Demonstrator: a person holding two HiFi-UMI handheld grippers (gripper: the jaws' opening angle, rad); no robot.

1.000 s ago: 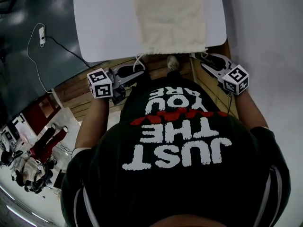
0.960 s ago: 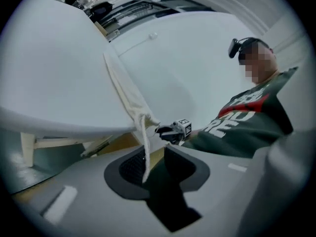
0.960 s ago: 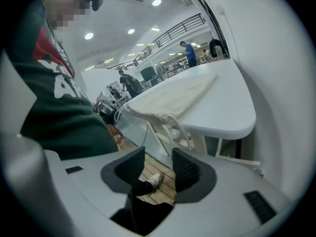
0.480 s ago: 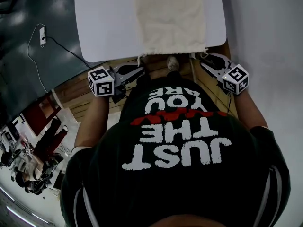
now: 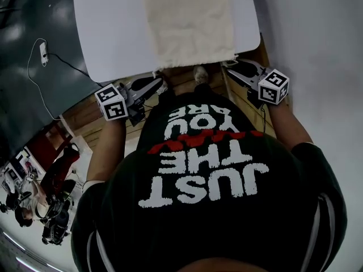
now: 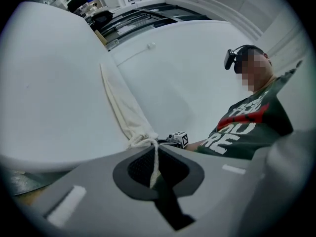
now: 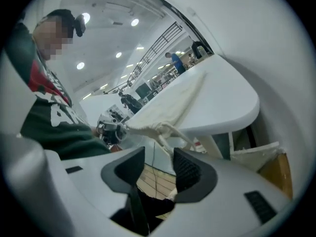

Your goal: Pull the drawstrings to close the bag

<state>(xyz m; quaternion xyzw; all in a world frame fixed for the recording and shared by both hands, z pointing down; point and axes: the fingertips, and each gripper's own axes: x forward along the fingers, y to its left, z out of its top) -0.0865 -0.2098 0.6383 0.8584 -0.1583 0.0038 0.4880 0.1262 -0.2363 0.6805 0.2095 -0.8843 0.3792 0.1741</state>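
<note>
— Where's the bag, seen from above?

— In the head view the cloth drawstring bag (image 5: 187,21) lies flat on the white table (image 5: 108,44), its mouth at the near edge, right in front of the person. The left gripper (image 5: 159,85) sits just off the mouth's left corner, and the right gripper (image 5: 229,65) just off the right corner.

— Has either got hold of anything?

— In the left gripper view the jaws are pressed together on the left drawstring (image 6: 155,159), which runs up out of the pads to the bunched corner of the bag. That one's caught.

— And the other?

— In the right gripper view the jaws stand apart, with the floor showing through the gap. The right drawstring (image 7: 167,136) comes off the bag's corner and drops toward the ribbed pad at the right of the view. I can't tell whether it touches that pad or only passes in front, because the lens bends things there. Nothing is pinched.

— How will it pull?

— Light and limp, I'd say: thin cloth and soft cord. On that smooth table the bag will likely slide rather than gather unless both cords are drawn outward against each other. The cord is thin, so take it deep in the ribbed pads, close to the mouth hem, or it may slip free. Nothing here is fragile. The mouth looks about as wide as the bag, so the closing seems barely begun.
</note>
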